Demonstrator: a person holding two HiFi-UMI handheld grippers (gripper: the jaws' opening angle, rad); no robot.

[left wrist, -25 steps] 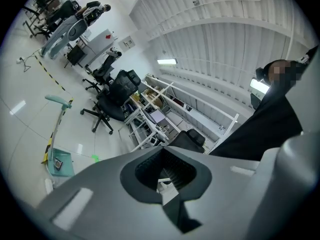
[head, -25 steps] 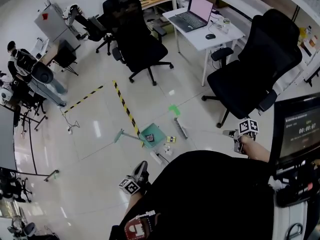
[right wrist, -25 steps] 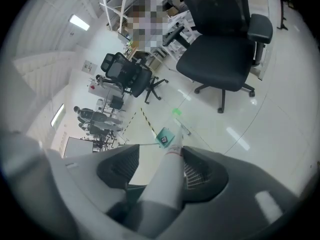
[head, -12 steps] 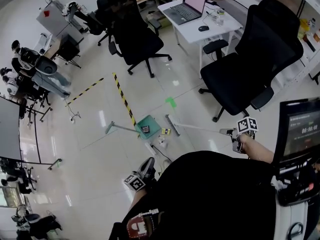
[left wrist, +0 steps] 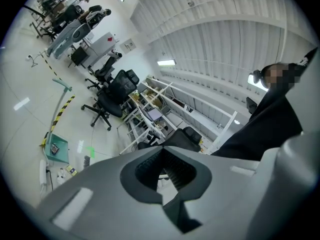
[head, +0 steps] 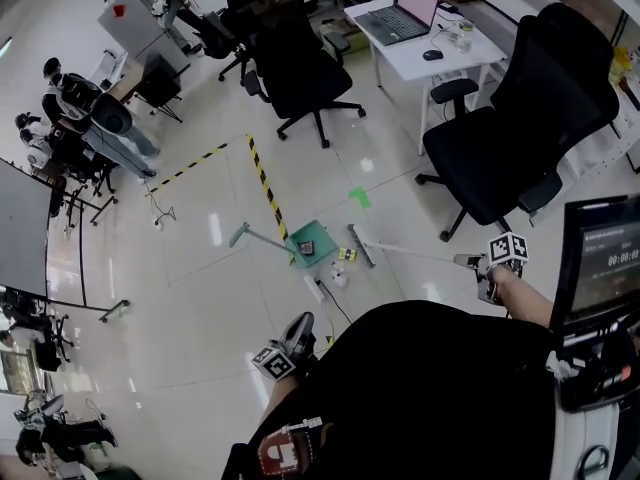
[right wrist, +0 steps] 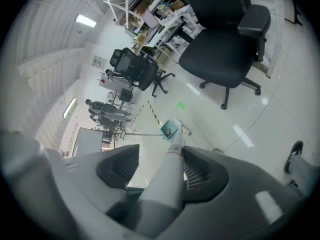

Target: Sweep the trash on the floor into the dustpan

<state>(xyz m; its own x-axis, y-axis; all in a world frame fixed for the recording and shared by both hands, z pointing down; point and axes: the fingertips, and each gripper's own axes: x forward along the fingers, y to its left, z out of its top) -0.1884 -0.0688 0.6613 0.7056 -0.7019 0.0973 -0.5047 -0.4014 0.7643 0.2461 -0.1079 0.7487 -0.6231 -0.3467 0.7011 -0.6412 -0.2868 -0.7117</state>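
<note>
Trash (head: 344, 256), a few small bits, lies on the floor (head: 200, 298) just beside the teal dustpan (head: 312, 243), between it and the broom head (head: 360, 246); none looks to be in the pan yet. The right gripper (head: 472, 264) pinches the broom's white handle (right wrist: 170, 171) between its pads. The left gripper (head: 297, 330) hangs low by the person's side, pressed together on nothing.

The sweep seems about to begin. The next move calls for drawing the broom head leftward through the bits toward the pan's mouth, gently enough not to push the unheld pan away.

Compared with a second ago, the head camera has shifted, but broom, pan and trash sit much as they did, and both grippers are unchanged.
</note>
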